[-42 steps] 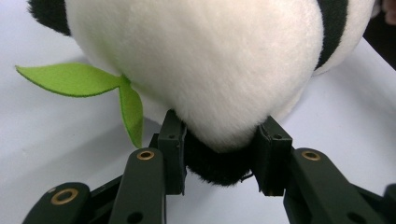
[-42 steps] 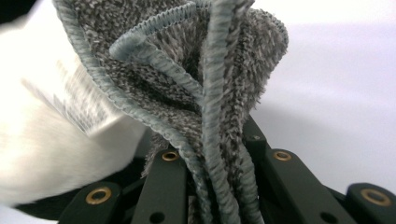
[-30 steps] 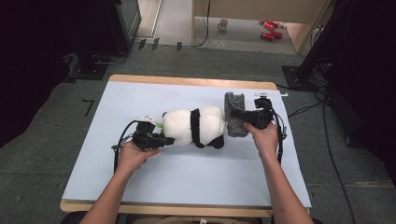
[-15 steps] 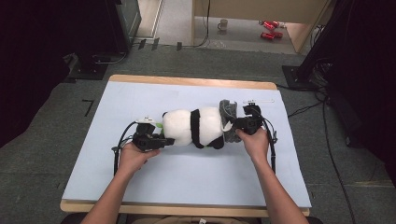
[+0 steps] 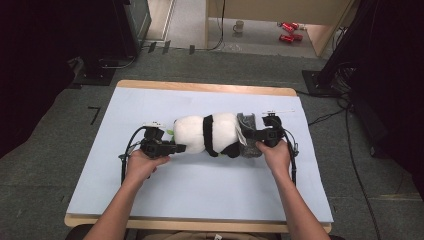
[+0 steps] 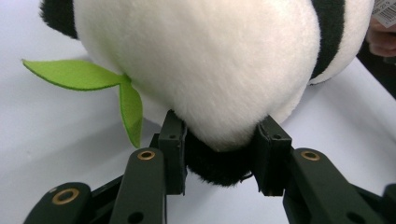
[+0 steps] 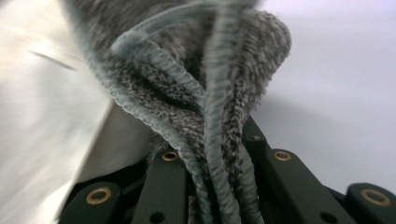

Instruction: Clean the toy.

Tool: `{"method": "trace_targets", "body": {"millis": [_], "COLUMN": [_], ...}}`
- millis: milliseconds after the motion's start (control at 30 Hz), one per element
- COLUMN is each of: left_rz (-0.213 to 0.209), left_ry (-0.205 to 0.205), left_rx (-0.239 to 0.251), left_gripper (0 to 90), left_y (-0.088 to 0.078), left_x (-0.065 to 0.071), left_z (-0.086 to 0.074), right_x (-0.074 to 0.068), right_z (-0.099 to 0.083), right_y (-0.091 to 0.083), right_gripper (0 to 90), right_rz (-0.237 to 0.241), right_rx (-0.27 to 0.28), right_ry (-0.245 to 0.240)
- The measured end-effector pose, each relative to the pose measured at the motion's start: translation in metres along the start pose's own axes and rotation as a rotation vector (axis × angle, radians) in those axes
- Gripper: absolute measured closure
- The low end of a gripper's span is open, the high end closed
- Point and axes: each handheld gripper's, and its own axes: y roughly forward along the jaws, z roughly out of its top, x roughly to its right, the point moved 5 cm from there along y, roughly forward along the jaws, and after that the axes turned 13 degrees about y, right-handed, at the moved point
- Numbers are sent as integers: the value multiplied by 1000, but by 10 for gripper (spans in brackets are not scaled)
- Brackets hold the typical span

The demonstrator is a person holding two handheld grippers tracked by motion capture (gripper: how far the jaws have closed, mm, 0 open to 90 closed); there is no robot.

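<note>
Left: left gripper (image 5: 181, 148), jaws just closing a little further, pressed narrow on a black plush nub (image 6: 219, 168) at the near end of the panda (image 5: 202, 132); green felt leaf (image 6: 93, 79) just beside that grip, free on the sheet. Panda lying lengthwise at mid-table, between the two grippers.

Centre to right: grey knit piece (image 5: 246, 131) drawn over the panda's far end, bunched into folds. Right gripper (image 5: 252, 135) clamped fully tight on the knit's ribbed edge (image 7: 205, 121).

Judged risks, left to right:
- Slipping of the black nub out of the pads, caused by a small bite on soft pile under any pull from the right.
- Catching of the leaf between pads, caused by its closeness to the grip.
- Stalling or rolling-back of the knit on the thick white body, caused by bunched folds and a one-sided hold on the edge.
- Dragging of the whole toy across the sheet instead of dressing it.

Surface and room: pale blue sheet (image 5: 200, 200) over a wooden table (image 5: 200, 87); grey carpet around; dark equipment at left and right; mug (image 5: 239, 25) and red items (image 5: 287, 31) on the floor beyond.
</note>
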Motion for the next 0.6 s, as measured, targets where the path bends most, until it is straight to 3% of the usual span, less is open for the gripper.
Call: {"method": "trace_targets", "body": {"millis": [133,300,500,600], "left_rz": [6,7,14,17], "left_ry": [17,13,23,30], "left_rx": [-7,-7,-6,-4], "left_gripper": [627,628,627,627], "left_y": [2,3,2,2], "left_x": [1,2,2,2], "left_z": [2,3,3,3], "right_x": [-11,-32,-72,-88], "right_z": [11,17,9,-2], "right_y": [-28,-50,-50,-39], "right_gripper": [777,777,776,775], "right_rz": [49,102,177,207], "right_rx": [80,119,78,12], "right_ry": [-23,-62,-147,-180]}}
